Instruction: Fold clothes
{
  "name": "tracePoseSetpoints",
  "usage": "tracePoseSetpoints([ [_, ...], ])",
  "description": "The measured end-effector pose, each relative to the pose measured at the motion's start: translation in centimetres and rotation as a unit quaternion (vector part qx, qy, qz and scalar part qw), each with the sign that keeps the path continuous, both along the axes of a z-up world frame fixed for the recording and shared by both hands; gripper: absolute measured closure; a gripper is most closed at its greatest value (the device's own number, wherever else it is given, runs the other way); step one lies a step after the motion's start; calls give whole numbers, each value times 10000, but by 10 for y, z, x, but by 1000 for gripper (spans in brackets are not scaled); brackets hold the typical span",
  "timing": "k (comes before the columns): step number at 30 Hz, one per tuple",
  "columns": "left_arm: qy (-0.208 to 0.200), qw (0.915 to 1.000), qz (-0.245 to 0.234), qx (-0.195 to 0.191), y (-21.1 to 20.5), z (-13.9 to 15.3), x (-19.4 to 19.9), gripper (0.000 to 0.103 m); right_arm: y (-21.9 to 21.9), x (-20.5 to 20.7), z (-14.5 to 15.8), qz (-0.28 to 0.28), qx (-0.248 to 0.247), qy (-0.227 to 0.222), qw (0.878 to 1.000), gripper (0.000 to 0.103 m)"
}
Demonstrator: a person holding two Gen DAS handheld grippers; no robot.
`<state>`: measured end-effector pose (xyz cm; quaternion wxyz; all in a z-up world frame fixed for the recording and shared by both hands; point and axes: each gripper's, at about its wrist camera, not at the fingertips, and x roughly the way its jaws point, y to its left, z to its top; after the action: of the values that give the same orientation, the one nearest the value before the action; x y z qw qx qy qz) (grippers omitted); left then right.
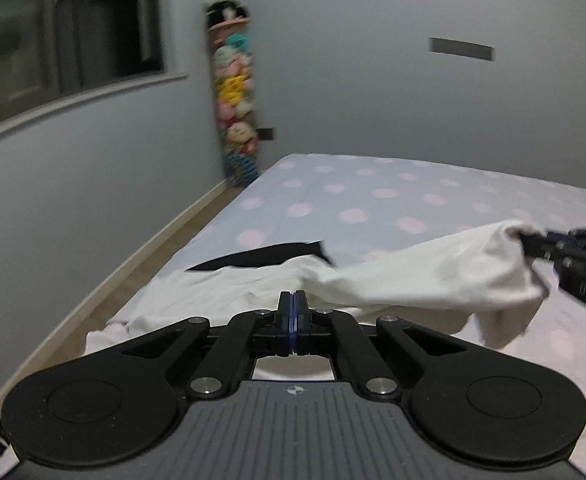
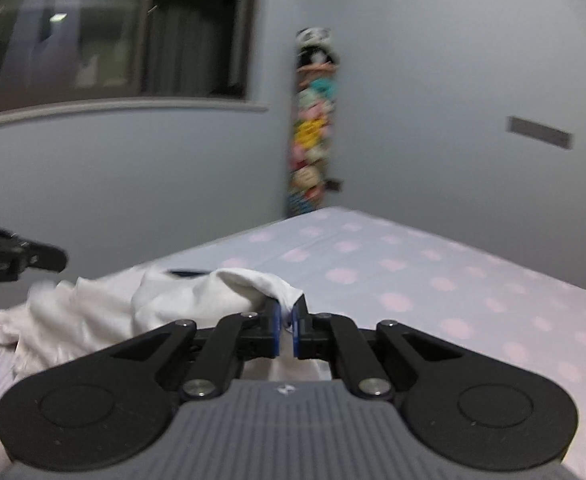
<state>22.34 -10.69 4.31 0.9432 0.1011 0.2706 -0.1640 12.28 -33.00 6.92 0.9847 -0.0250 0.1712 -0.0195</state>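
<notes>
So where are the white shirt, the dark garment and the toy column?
white cotton shirt (image 1: 433,276), left wrist view, lifted middle.
dark flat garment (image 1: 261,258), left wrist view, its centre.
colourful plush toy column (image 2: 313,128), right wrist view, midsection.

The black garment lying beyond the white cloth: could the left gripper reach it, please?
Probably yes: the black garment lies straight ahead on the bed, with only the low white cloth between, but the left gripper is shut and must open first.

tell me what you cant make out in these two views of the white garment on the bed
- Left gripper: shut; its body hides whether it pinches the white garment.
- Dark item, left wrist view: mostly covered by the garment.
- Garment's type: bunched and motion-blurred in both views.
- Right gripper: grips a fabric corner; the rest is hidden below it.
</notes>
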Motion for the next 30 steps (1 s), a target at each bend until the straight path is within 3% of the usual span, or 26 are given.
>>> tracePoseSetpoints([
  [5, 24, 9992, -374, 154, -37, 12, -35, 103, -72, -75, 11, -723, 58, -172, 9972, 97],
  [9, 70, 9965, -783, 291, -68, 5, -49, 90, -144, -143, -8, -1590, 32, 54, 9873, 97],
  [12, 219, 9918, -1170, 455, -95, -5, -61, 86, -197, -188, -28, -2264, 41, 377, 9733, 97],
  [15, 445, 9861, -1490, 590, -122, -20, -68, 80, -247, -226, -60, -2849, 291, 1034, 9525, 96],
  [18, 622, 9811, -1693, 694, -145, -36, -69, 78, -276, -252, -92, -3129, 767, 1597, 9331, 92],
  [20, 739, 9774, -1828, 763, -160, -47, -71, 78, -281, -262, -103, -3224, 923, 1727, 9261, 87],
  [22, 857, 9733, -1962, 832, -174, -58, -72, 78, -278, -263, -105, -3261, 1010, 1671, 9250, 73],
  [23, 915, 9711, -2029, 866, -182, -64, -72, 77, -276, -264, -106, -3279, 1053, 1644, 9243, 57],
  [27, 1062, 9630, -2250, 1031, -208, -83, -71, 61, -272, -262, -107, -2907, 1144, 1594, 9365, 55],
  [30, 1083, 9582, -2370, 1184, -224, -94, -68, 58, -266, -243, -113, -2610, 1162, 1666, 9437, 50],
])
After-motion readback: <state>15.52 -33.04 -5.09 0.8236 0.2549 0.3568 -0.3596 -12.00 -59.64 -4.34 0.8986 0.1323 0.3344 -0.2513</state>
